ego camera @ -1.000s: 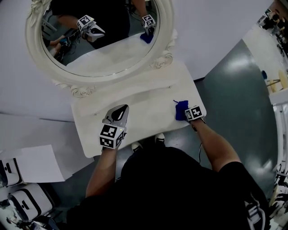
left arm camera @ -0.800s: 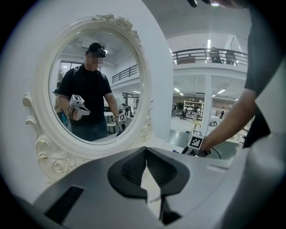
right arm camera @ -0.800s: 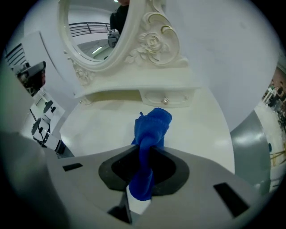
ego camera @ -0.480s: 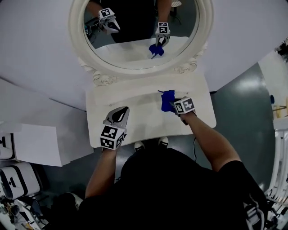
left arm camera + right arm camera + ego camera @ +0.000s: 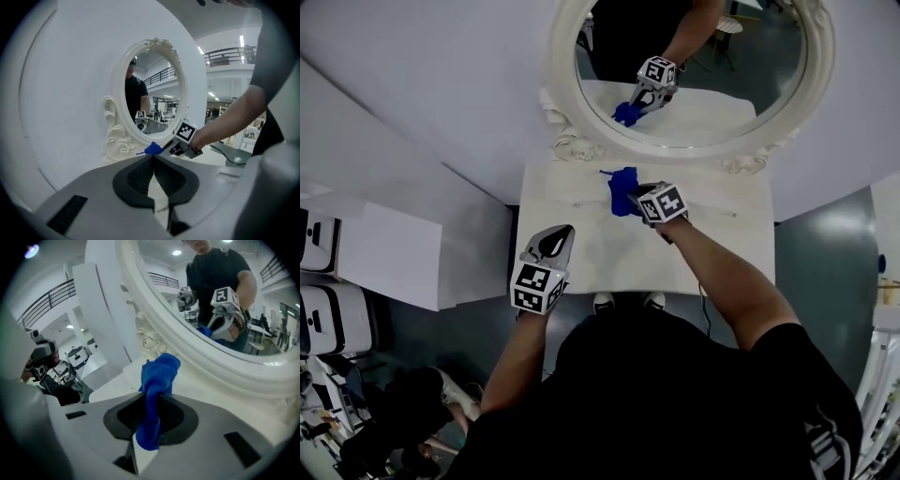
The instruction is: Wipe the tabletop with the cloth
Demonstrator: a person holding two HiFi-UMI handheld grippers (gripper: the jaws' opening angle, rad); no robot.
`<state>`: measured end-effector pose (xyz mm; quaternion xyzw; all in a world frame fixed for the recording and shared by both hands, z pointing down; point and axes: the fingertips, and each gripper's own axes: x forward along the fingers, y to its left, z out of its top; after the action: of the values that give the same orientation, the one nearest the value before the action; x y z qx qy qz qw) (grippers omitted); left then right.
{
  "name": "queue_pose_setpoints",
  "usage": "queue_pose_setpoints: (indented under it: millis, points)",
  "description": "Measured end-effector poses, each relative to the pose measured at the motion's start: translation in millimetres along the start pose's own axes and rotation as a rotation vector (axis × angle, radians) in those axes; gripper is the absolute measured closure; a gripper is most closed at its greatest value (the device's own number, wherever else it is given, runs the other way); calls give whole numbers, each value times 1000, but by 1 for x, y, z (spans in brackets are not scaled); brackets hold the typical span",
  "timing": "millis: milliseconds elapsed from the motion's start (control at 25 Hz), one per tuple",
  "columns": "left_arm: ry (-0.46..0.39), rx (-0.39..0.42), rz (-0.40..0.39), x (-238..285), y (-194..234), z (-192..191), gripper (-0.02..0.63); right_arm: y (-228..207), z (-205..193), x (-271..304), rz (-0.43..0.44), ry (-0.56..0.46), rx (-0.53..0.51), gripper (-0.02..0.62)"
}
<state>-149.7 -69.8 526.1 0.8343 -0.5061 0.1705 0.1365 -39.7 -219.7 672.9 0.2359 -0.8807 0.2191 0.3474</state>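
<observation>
Backing wall (image 5: 441, 84): plain white, filling the upper left of the head view; its top is cut off.
Tabletop (image 5: 722, 244): white; its front edge is partly hidden by the person's dark shirt (image 5: 656, 394).
Mirror (image 5: 561, 84): an oval with an ornate white frame standing at the back of the table. Its upper part runs out of view, and the glass reflects the right gripper and cloth.
Left gripper (image 5: 557, 234): at the table's left front, jaws closed on each other with nothing between them. Whether it touches the top cannot be told.
Right gripper (image 5: 634, 194): at the back left, near the mirror's foot, jaws clamped on the cloth.
Cloth (image 5: 622, 187): blue and bunched, jutting ahead of the jaws onto the tabletop, its pinched middle hidden.
</observation>
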Motion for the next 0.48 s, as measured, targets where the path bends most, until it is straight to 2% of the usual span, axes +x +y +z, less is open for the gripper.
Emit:
queue_pose_setpoints:
  millis: [200,480]
  points:
    - [9,-37,76,-33,37,-17,594,60,49,56,94,1,-93,536]
    - [19,-87,171,-67,83,-40,594,121,81,121,193,18,-175,536]
